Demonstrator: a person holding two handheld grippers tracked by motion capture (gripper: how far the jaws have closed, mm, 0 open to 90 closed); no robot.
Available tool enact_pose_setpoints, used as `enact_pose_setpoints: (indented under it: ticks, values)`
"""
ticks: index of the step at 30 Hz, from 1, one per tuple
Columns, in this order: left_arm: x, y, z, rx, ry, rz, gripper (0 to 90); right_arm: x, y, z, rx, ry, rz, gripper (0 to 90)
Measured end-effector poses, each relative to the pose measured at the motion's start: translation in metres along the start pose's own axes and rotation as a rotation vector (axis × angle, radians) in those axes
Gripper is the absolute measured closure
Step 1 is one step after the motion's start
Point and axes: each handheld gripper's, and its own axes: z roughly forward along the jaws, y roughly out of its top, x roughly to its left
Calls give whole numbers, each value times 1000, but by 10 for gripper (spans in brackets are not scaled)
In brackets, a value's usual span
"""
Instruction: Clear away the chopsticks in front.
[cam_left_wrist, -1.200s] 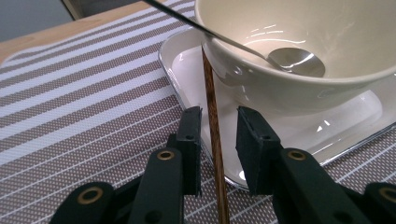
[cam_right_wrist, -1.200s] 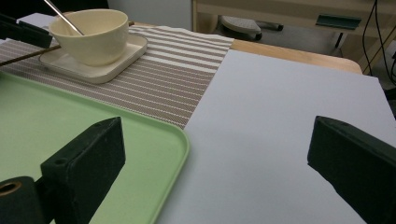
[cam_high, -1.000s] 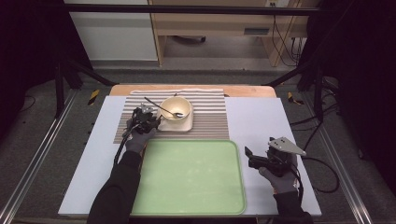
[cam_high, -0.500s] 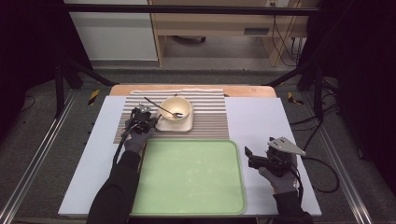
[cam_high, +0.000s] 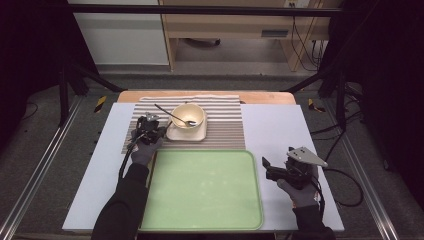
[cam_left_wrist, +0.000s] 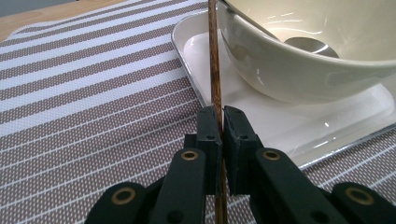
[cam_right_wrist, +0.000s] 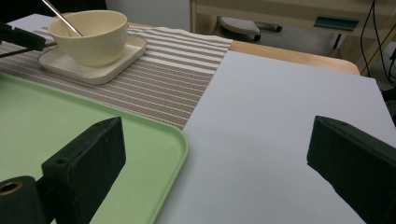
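My left gripper (cam_high: 160, 132) (cam_left_wrist: 222, 116) rests on the striped mat beside the saucer. Its jaws have just been closing and are shut on a thin brown chopstick (cam_left_wrist: 214, 60), which runs up between the pads along the saucer's edge. A cream bowl (cam_high: 188, 116) (cam_left_wrist: 303, 70) stands on a white square saucer (cam_high: 201, 135) (cam_left_wrist: 196, 51), and a metal spoon (cam_high: 171, 115) leans in it. My right gripper (cam_high: 264, 166) (cam_right_wrist: 215, 158) is open and empty, low over the white board just right of the green tray (cam_high: 200, 190).
The brown-and-white striped mat (cam_high: 225, 125) covers the back of the white board (cam_high: 275, 130). The green tray's rim (cam_right_wrist: 180, 140) lies close to my right gripper's left jaw. A wooden table edge (cam_high: 260, 96) runs behind, with metal rails on both sides.
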Motion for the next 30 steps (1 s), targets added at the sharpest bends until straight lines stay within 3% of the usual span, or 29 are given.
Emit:
enact_pose_setpoints:
  ticks: [10,30]
  values:
    - [9,-8,-25,-37,5,-21,853,1,0,0,-1,-2,-6,43]
    - [15,-28,-63,-46,27,-32,853,2,0,0,1,-1,-11,41]
